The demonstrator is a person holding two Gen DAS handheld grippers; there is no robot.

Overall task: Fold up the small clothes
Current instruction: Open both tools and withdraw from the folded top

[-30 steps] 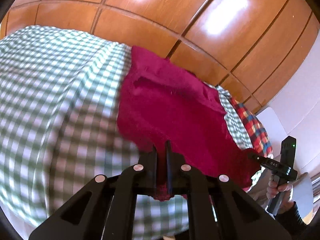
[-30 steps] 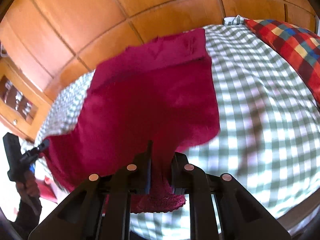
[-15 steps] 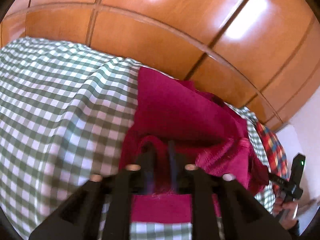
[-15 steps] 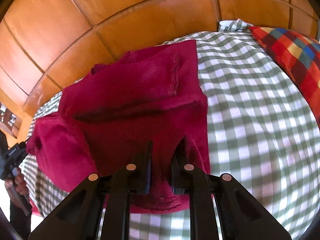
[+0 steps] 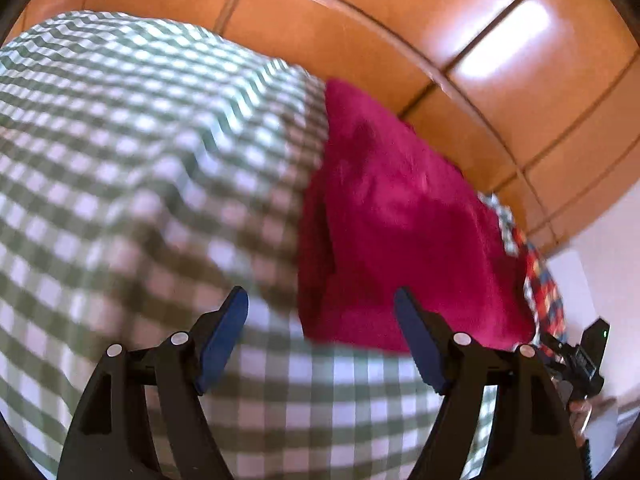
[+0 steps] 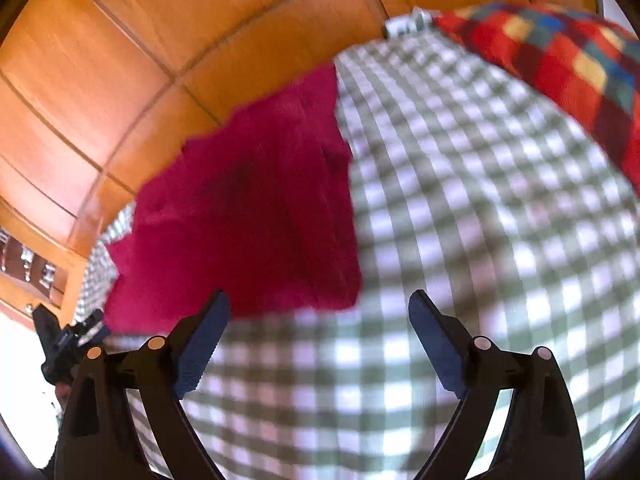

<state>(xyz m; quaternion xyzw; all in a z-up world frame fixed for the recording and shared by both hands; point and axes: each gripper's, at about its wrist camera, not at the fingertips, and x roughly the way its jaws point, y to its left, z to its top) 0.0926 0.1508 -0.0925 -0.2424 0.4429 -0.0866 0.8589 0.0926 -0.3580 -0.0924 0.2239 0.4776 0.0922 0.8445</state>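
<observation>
A dark red garment (image 5: pixel 400 224) lies folded on the green-and-white checked bedspread (image 5: pixel 132 168), seen in both wrist views. My left gripper (image 5: pixel 322 304) hovers at its near left corner, jaws opening, and no cloth is pinched between its blue pads. In the right wrist view the same red garment (image 6: pixel 248 208) lies just beyond my right gripper (image 6: pixel 320 308), whose jaws are also opening, apart from the cloth's near right corner. The checked bedspread (image 6: pixel 460 240) fills the right half of that view.
A wooden panelled wall (image 5: pixel 440 40) rises right behind the bed. A red, blue and yellow checked pillow (image 6: pixel 560 68) lies at the far right. The other hand-held gripper shows at each view's edge (image 5: pixel 580 356) (image 6: pixel 64 340). A wooden cabinet (image 6: pixel 28 264) stands at the left.
Both grippers let go of the red garment's near edge and their jaws spread wide. The lifted cloth came down folded over itself on the bedspread, and both grippers sank toward it.
</observation>
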